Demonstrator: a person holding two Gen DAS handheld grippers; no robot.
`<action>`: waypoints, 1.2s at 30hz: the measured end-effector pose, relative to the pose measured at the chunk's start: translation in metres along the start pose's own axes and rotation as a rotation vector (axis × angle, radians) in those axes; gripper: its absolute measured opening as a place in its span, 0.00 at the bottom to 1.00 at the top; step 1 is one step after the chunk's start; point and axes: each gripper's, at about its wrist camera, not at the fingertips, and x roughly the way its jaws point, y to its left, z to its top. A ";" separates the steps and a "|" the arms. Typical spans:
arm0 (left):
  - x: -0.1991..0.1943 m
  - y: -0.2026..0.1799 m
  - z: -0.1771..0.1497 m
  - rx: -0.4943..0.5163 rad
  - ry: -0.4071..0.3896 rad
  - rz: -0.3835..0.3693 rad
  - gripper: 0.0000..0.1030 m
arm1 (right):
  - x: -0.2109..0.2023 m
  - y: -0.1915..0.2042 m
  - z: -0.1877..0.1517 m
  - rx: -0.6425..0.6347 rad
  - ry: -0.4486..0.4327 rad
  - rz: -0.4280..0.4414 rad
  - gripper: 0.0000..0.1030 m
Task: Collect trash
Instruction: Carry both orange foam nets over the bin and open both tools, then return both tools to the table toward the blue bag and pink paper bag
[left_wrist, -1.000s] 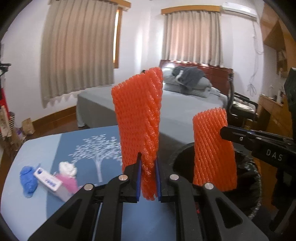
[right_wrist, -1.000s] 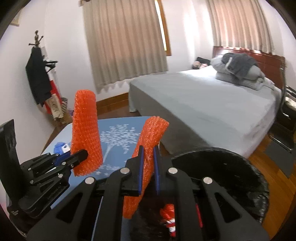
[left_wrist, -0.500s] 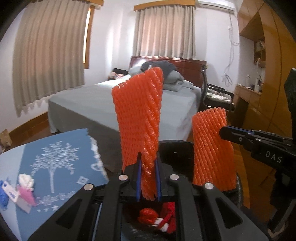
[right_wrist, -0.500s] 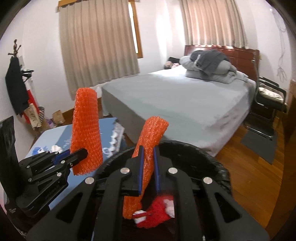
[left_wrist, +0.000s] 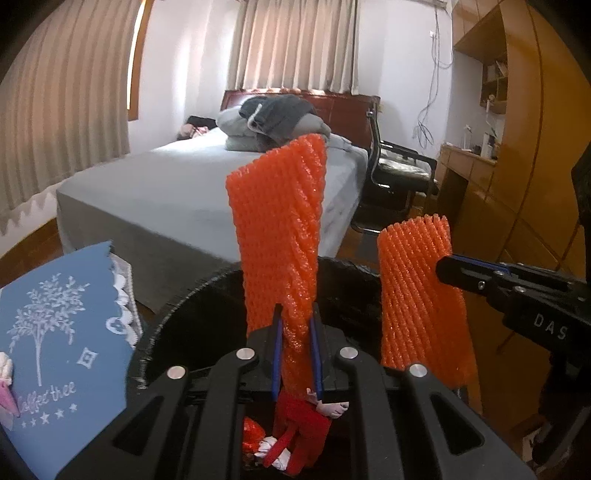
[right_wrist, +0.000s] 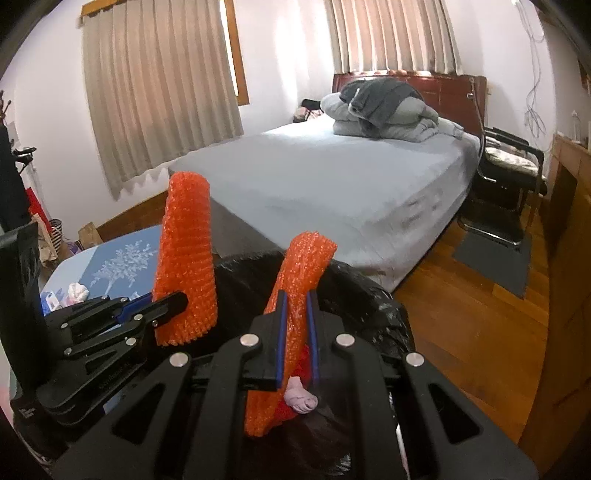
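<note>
Over the black bin (left_wrist: 177, 314), each gripper – left (left_wrist: 295, 354), right (right_wrist: 295, 332) – stays clamped on an orange foam net (left_wrist: 277, 236) (upright, pinched low); both look poised for dropping in.

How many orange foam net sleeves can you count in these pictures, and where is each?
2: one foam sleeve is clamped in the left gripper, the other in the right gripper, both over the black bin.

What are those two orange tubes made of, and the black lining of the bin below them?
The orange tubes look like soft foam netting, matt, with an open woven mesh; probably fruit-packing sleeves. The bin lining seems to be thin black plastic film, glossy and crinkled at the rim.
</note>
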 end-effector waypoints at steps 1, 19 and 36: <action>0.001 0.000 -0.001 -0.002 0.004 -0.004 0.18 | 0.001 0.001 0.000 0.001 0.004 -0.004 0.12; -0.055 0.059 -0.014 -0.076 -0.051 0.179 0.78 | -0.006 0.018 -0.002 0.020 -0.042 -0.021 0.93; -0.146 0.171 -0.060 -0.194 -0.072 0.549 0.85 | 0.028 0.156 0.016 -0.118 -0.027 0.198 0.93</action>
